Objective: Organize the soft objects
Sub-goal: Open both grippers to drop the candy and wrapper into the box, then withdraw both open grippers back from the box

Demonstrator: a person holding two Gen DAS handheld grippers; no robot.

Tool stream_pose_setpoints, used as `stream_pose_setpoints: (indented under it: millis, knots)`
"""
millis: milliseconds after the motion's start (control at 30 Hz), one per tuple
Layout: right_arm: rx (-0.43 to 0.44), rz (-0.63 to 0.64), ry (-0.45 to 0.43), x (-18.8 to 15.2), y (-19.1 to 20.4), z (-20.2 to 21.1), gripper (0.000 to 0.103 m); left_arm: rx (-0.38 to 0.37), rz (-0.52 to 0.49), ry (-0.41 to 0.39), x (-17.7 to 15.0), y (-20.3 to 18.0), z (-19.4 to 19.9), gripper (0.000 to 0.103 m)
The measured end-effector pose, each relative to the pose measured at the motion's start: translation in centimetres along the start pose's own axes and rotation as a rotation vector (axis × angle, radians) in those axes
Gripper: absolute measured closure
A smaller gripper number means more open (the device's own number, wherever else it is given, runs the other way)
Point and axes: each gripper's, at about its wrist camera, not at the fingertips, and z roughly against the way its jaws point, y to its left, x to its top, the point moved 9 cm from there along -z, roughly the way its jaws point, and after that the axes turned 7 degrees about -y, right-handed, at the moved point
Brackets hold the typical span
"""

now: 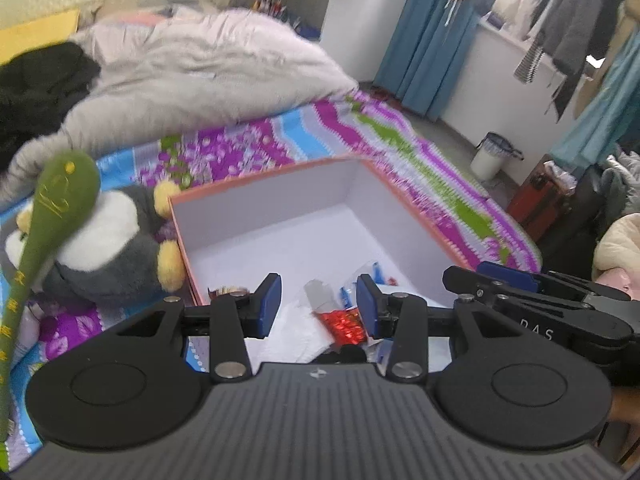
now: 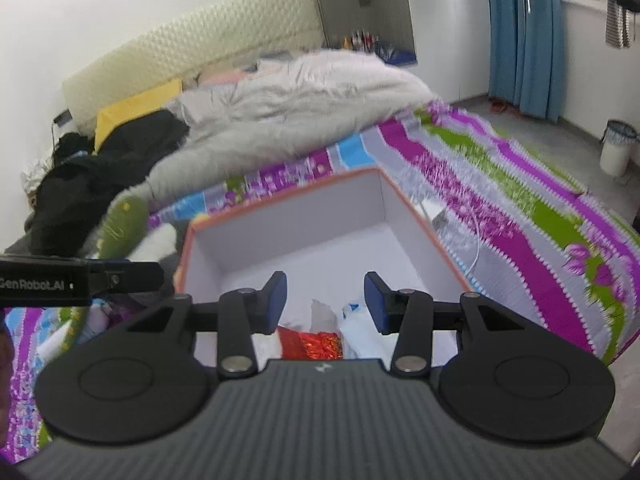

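Observation:
An open box with an orange rim and white walls (image 1: 260,200) (image 2: 288,220) sits on the patterned bedspread. Its near end holds a red foil wrapper (image 1: 346,322) (image 2: 316,344) and white and silver wrappers. Left of the box lies a grey and white penguin plush (image 1: 108,240). A green plush spoon shape (image 1: 60,200) (image 2: 124,216) leans across it. My left gripper (image 1: 319,306) (image 2: 136,274) hovers over the box's near edge, open, with nothing between its blue pads. My right gripper (image 2: 326,300) (image 1: 480,276) hangs beside it on the right, open and empty too.
A rumpled grey quilt (image 1: 208,64) and black clothing (image 1: 40,80) cover the far half of the bed. A white charger and cable (image 2: 440,216) lie right of the box. On the floor stand a white bin (image 1: 490,156) and a red case (image 1: 536,196), near blue curtains.

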Motion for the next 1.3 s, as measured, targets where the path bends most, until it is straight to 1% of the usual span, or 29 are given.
stream_pose_setpoints:
  millis: [100,200,333,500,600,667,767,867,900,967,1033,1100,1300]
  knots:
    - [-0.017,0.034,-0.055,1.1,1.0,3.0,0.057,-0.015,-0.031,-0.041,0.5,-1.2,3.2,0.056]
    - [-0.015,0.034,-0.104,2.1,2.0,6.0,0.057,-0.037,-0.036,-0.077,0.8,-2.3,6.8,0.056]
    - [-0.011,0.029,-0.165,2.9,3.4,10.1,0.057,-0.045,-0.058,-0.129,0.8,-3.3,11.7,0.056]
    - [-0.017,0.039,-0.217,3.0,5.3,14.8,0.057,-0.057,-0.086,-0.174,-0.2,-4.2,17.2,0.056]
    - [-0.012,0.032,-0.224,2.2,5.9,16.8,0.057,-0.059,-0.095,-0.193,-1.3,-4.5,20.0,0.056]
    - [-0.012,0.022,-0.216,1.7,6.1,17.7,0.057,-0.062,-0.084,-0.198,-2.1,-4.4,21.4,0.056]
    - [-0.018,0.033,-0.205,1.0,6.4,18.8,0.057,-0.058,-0.074,-0.192,-3.4,-4.4,22.9,0.056]
    - [-0.028,0.041,-0.201,0.0,6.5,19.8,0.057,-0.051,-0.091,-0.194,-4.5,-4.6,24.2,0.056]
    - [-0.032,0.034,-0.2,-0.4,6.4,20.2,0.057,-0.038,-0.096,-0.195,-5.1,-4.7,24.7,0.056]
    - [-0.036,0.026,-0.202,-1.1,6.1,20.9,0.057,-0.003,-0.145,-0.221,-5.9,-5.4,26.0,0.056]
    - [-0.051,0.022,-0.201,-1.9,5.9,21.5,0.057,-0.001,-0.176,-0.237,-6.9,-6.4,27.1,0.056]
    - [-0.051,0.015,-0.192,-2.6,5.9,21.9,0.057,-0.014,-0.165,-0.235,-7.7,-6.8,27.7,0.056]
    - [-0.053,0.018,-0.159,-5.1,6.0,22.2,0.057,-0.014,-0.122,-0.219,-9.7,-6.5,28.3,0.056]
